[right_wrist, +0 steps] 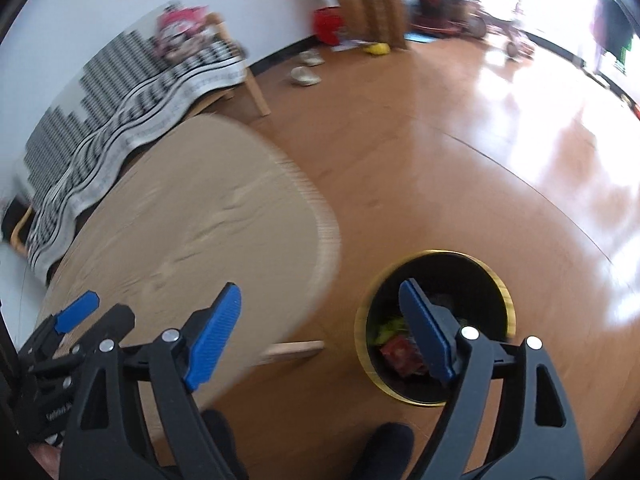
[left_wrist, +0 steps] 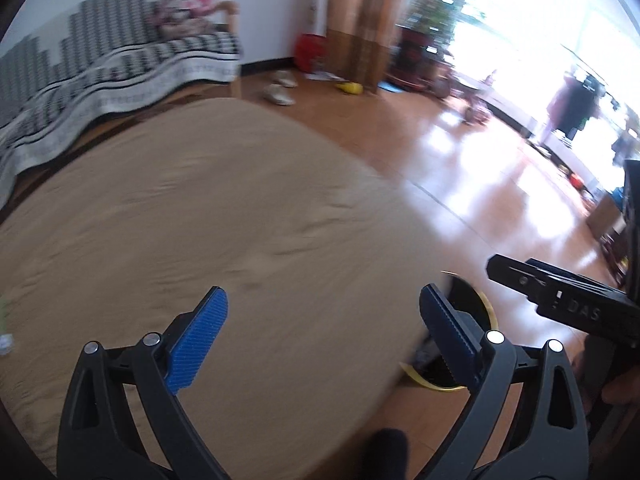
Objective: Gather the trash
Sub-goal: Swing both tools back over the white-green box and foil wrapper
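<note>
Right wrist view: our right gripper gapes wide, empty, like the left gripper; trash lies lower centre inside the bin; seemingly light, crinkly wrappers; we'd pinch an edge.

Left tool agape over tan table — nothing held.

1 bin, 1 table, 2 shoes.
</note>
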Motion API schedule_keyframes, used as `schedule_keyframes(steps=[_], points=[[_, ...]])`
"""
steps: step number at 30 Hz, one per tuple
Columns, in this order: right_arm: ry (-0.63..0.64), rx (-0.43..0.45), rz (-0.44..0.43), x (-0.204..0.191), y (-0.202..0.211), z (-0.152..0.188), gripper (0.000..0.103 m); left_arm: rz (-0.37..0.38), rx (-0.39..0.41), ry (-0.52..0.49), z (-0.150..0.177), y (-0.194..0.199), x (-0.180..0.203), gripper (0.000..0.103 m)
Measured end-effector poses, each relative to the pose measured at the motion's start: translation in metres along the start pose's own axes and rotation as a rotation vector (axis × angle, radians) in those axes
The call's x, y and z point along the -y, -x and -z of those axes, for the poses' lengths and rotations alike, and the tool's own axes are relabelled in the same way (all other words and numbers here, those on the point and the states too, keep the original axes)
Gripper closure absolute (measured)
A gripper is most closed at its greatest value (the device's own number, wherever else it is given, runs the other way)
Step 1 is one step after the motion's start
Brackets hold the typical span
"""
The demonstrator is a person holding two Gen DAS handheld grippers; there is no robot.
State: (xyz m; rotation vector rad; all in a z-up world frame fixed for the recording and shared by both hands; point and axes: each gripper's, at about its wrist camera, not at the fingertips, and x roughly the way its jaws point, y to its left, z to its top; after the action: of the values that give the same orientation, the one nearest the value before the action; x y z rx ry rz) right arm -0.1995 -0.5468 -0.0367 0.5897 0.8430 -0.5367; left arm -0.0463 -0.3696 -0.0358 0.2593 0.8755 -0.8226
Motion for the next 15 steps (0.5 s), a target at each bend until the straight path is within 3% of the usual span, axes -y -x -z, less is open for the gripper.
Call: schedule_keyframes(steps=[7,15], points=[[0.19,-0.03,-0.124,-0.137,-0.019,0.006,0.024,-0.151,0.028,0.153,0.015,0.048,-0.125,0.009],[0.406,-0.106,-0.234,-0.285,-0.053,0.039,0.023,-0.34,0.016,0.393,0.063,0.098,-0.289,0.009]])
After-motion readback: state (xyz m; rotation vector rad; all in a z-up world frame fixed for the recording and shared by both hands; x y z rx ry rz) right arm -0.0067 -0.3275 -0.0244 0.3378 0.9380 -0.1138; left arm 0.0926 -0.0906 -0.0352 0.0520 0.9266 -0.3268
